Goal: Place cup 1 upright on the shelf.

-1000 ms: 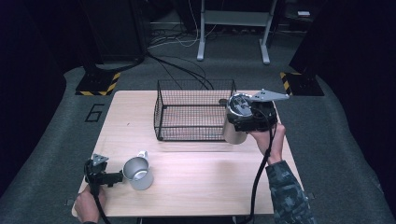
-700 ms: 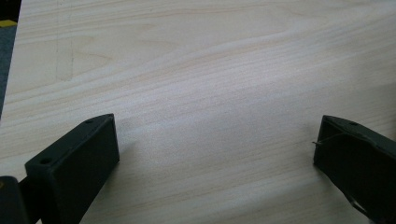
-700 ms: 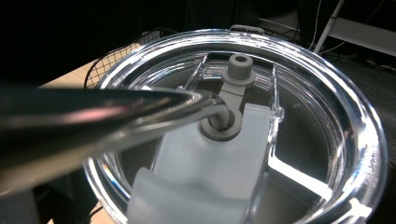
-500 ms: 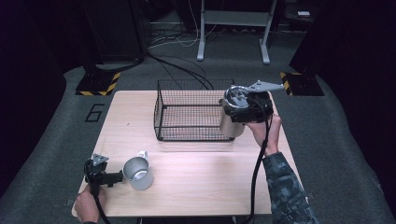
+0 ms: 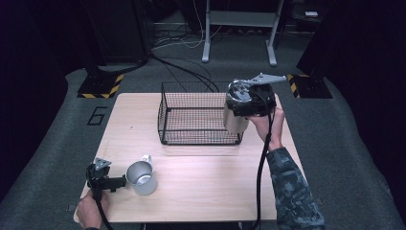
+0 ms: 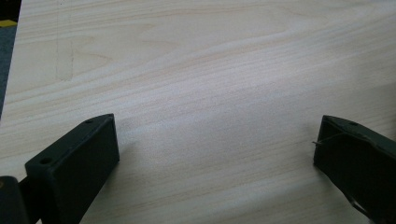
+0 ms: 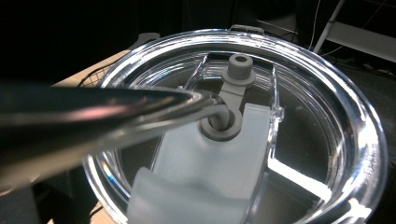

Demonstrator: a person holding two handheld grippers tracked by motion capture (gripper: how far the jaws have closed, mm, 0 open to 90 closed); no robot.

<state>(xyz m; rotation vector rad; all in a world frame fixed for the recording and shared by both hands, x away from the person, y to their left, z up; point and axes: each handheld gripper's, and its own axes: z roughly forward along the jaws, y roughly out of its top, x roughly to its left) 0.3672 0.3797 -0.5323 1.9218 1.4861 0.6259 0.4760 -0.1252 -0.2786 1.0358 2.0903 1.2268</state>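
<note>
At the left, the left gripper lies low on the worktop, its fingers spread wide with bare wood between them in the left gripper view. A small steel mug stands upright just beyond the fingertips, its handle on the far side; it looks empty. The likely slip here is a nudge: should those fingers push forward without closing squarely, the light mug could skid or tip toward the worktop's near edge.

Further right, the wire basket sits on the far half of the worktop and holds nothing that I can see.

At the right, the right gripper is held up beside the basket's right end, with a steel tumbler hanging below it. In the right gripper view the tumbler's clear lid and a metal straw through its grey grommet sit right against the camera. The fingers seem to be pinching the tumbler, though their grip itself is hidden. The risk is the tumbler slipping from that hold, or its base catching the basket rim and knocking the basket askew.
</note>
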